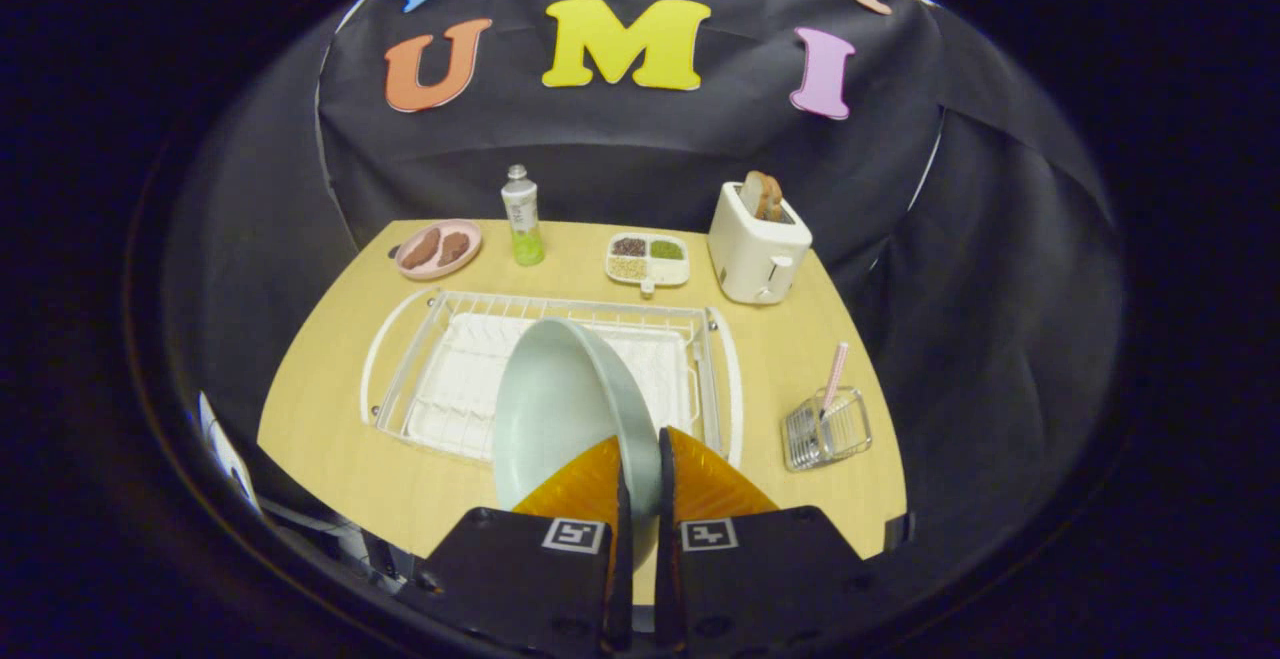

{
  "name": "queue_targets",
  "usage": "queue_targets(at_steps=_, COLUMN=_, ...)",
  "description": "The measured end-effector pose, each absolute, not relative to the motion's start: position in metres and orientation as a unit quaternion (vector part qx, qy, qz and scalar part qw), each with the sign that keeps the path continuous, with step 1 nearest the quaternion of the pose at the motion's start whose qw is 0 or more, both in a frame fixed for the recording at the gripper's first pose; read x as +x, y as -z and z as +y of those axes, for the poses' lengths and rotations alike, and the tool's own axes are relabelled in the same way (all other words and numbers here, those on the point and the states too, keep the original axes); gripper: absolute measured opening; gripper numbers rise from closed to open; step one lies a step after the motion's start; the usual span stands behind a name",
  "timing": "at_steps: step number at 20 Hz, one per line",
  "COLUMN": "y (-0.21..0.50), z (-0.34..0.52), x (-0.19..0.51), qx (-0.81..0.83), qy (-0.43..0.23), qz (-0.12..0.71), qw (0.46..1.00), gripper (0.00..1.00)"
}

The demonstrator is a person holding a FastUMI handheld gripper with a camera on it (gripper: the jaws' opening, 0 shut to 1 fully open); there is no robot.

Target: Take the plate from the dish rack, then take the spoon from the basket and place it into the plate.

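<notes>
Between the tongs, seemingly pinched plate rim.

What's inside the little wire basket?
A pink spoon stands tilted in the wire basket, handle up. Its bowl end is too small to make out. The gripper pinches the plate.

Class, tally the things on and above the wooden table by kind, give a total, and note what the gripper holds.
Plates: 2, a pale green plate gripped on edge between the fingers of the gripper, a pink plate
Dish rack: 1
Basket: 1
Spoon: 1
Bottle: 1
Divided tray: 1
Toaster: 1
Total: 8
</notes>
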State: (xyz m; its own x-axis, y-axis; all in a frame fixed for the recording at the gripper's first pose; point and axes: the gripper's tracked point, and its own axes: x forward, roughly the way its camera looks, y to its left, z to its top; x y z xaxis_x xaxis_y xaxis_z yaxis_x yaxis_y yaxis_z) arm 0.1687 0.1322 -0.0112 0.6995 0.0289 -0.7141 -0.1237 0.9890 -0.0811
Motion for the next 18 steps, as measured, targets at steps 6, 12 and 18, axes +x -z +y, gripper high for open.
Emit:
queue_targets(at_steps=6, y=0.077, z=0.125, x=0.122, qx=0.039, qy=-0.093, qz=0.39, qw=0.915, gripper=0.14)
queue_targets(at_steps=12, y=0.166, z=0.098, x=0.118, qx=0.065, qy=-0.093, qz=0.396, qw=0.911, gripper=0.14)
queue_targets(at_steps=18, y=0.21, z=0.096, x=0.13, qx=0.132, qy=-0.151, qz=0.424, qw=0.883, gripper=0.14)
